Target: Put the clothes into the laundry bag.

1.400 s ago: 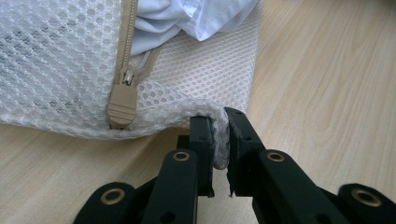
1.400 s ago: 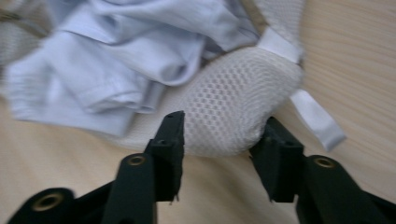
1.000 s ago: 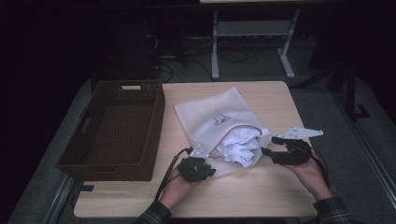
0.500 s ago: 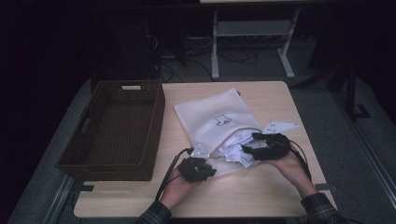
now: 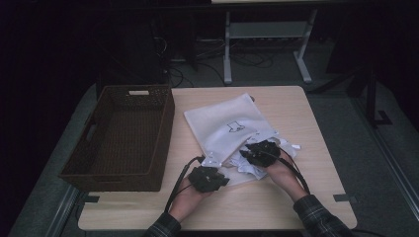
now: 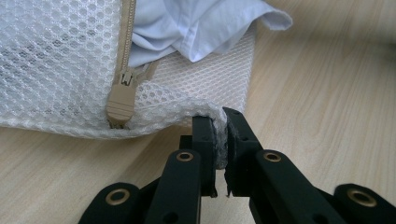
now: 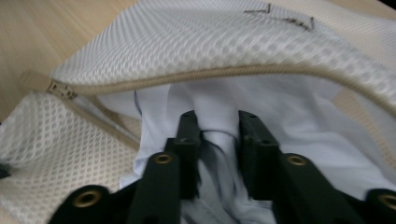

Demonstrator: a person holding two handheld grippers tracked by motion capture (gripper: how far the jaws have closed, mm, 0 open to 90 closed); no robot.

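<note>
Pinching the mesh bag (image 6: 60, 60) at its corner edge with the left gripper (image 6: 220, 128), zipper pull (image 6: 120, 100) lying just beside the jaws. Closing the right gripper (image 7: 217, 123) around a fold of the white garment (image 7: 289, 121) inside the bag's open mouth, cloth bunching between the jaws.

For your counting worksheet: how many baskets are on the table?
1. The brown wicker basket sits on the table's left side, beside the mesh bag.

Both tongs are matt black, the left tongs (image 6: 220, 133) and the right tongs (image 7: 218, 130) alike, with flat linked bars pinned by brass-ringed rivets. A black cable (image 5: 179, 183) trails from the left one. The person wears dark plaid sleeves (image 5: 318, 217).
</note>
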